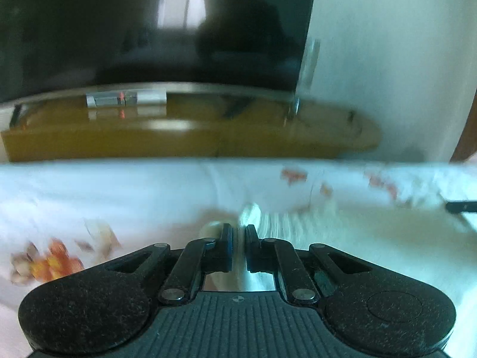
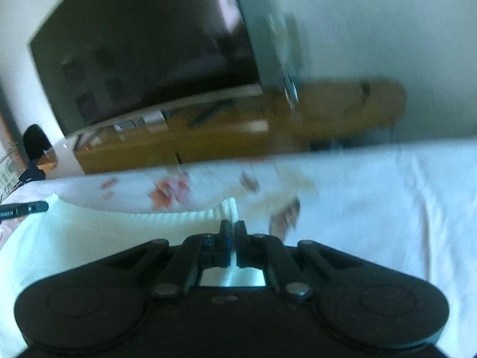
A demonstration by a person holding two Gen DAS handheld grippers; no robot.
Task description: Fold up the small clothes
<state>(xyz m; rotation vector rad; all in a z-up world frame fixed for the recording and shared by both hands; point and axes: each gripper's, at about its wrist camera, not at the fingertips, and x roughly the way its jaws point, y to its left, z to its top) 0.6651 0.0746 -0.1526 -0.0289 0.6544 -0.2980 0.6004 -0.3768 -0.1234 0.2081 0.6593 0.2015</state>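
A small pale mint garment (image 2: 89, 238) with a ribbed edge (image 2: 184, 216) lies on a white bedsheet printed with orange flowers (image 2: 167, 192). My right gripper (image 2: 232, 227) is shut on that ribbed edge at the garment's right end. In the left wrist view the same garment (image 1: 342, 238) spreads to the right, blurred. My left gripper (image 1: 238, 232) is shut on a bunched bit of its cloth at its left end. Each view shows the other gripper's black tip at its edge: the right gripper's tip (image 1: 460, 206), the left gripper's tip (image 2: 25, 209).
The flowered bedsheet (image 1: 53, 261) reaches a far edge. Beyond it stands a low wooden cabinet (image 1: 190, 140) with a large dark television (image 1: 149, 29) on top, against a white wall (image 1: 387, 59). A dark-topped shape (image 2: 37, 149) shows at the far left of the right wrist view.
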